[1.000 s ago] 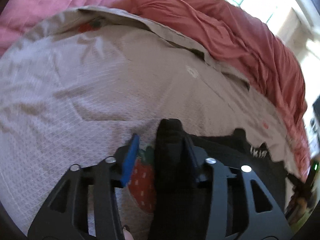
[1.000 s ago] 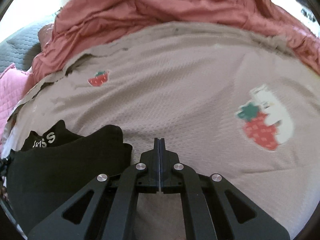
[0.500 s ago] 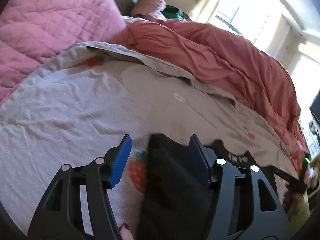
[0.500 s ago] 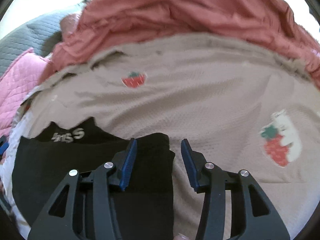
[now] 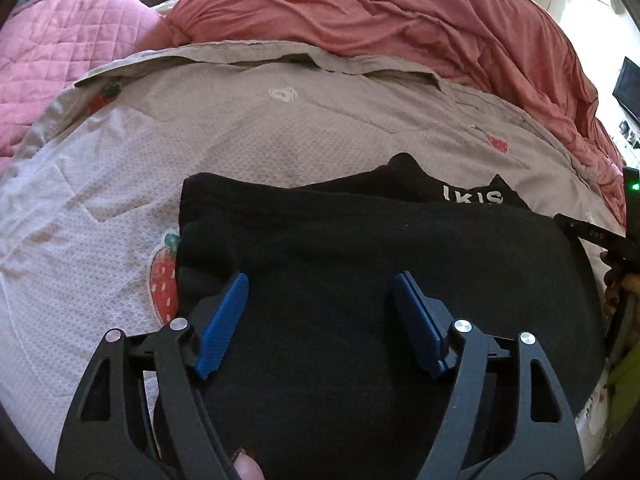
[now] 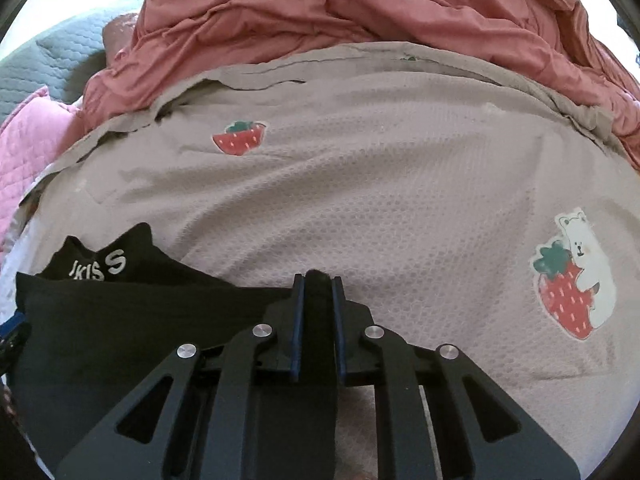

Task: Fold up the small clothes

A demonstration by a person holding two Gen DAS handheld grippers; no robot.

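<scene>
I see the black garment point(image 5: 360, 264), folded with white lettering at its 1 o'clock corner, lying on the taupe strawberry sheet point(image 5: 200, 128). My left gripper point(image 5: 320, 312) is opening above it; my right gripper point(image 6: 317, 320) is closing on its edge. Red duvet point(image 6: 360, 12) at 12

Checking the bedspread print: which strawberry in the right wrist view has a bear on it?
The large strawberry at the right edge: a white bear hugs it. The smaller strawberry farther up the bedspread has none.

black garment point(image 5: 360, 264) with white lettering; beige honeycomb sheet point(image 6: 360, 200) with red strawberries; rust-red duvet point(image 5: 400, 8); pink quilt point(image 5: 60, 40)
</scene>
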